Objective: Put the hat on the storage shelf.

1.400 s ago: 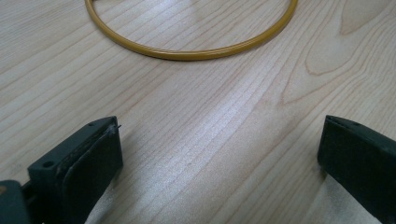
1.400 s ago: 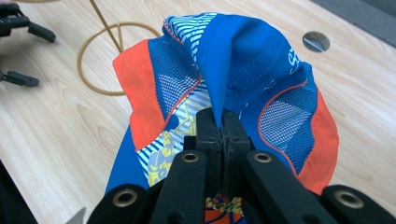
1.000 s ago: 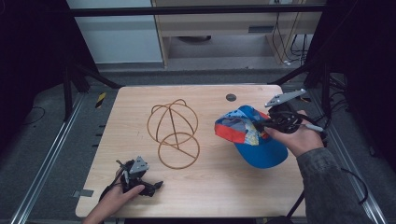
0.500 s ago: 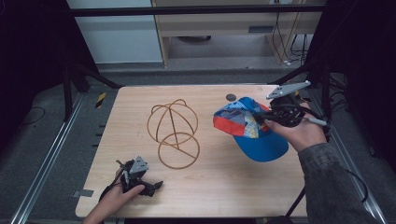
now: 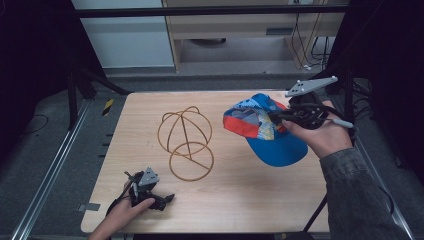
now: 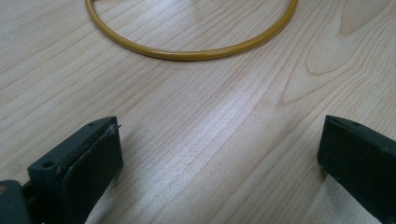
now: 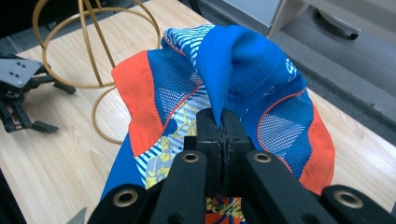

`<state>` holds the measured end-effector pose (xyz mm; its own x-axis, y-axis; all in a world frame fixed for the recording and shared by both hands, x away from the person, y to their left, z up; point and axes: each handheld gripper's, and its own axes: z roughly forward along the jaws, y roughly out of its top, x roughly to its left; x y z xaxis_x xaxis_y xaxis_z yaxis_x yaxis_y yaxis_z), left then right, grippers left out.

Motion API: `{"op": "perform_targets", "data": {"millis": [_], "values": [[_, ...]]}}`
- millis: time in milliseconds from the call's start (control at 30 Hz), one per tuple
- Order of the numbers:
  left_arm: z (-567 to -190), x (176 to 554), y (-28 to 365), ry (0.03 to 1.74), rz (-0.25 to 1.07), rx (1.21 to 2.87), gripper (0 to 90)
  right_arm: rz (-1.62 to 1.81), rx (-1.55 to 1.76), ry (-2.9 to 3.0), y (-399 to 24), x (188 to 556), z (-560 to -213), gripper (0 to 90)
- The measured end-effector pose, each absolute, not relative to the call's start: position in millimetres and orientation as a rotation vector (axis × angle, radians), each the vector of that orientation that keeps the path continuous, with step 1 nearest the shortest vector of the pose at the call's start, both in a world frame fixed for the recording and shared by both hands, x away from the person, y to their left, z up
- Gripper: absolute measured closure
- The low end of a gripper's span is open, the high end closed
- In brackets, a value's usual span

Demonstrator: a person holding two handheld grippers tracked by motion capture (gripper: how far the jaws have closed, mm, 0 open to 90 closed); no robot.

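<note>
Your right claw (image 7: 219, 126), clamped on the cap (image 5: 260, 127), has lifted it higher off the table (image 5: 240, 200); your left claw (image 6: 219, 154) rests apart, its view showing the wire stand's ring (image 6: 187, 51) close.

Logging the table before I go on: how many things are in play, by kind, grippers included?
Caps: 1, the blue and orange cap, pinched in the right gripper
Wire stands: 1, the gold wire stand
Grippers: 2, the right one and the left gripper, open on the table
Total: 4
</note>
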<state>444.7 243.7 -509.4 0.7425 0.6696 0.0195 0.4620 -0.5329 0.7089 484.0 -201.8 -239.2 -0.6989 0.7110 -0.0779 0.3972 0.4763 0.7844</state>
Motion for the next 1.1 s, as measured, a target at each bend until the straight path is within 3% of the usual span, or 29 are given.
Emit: {"op": "perform_targets", "data": {"millis": [767,1100], "values": [[-509,445,244,0.846,0.376,2.233,0.0,1.182,0.785,2.307,-139,501,-200,89.0],[-509,445,244,0.846,0.377,2.232,0.0,1.219,0.717,2.338,-97,513,-198,89.1]]}}
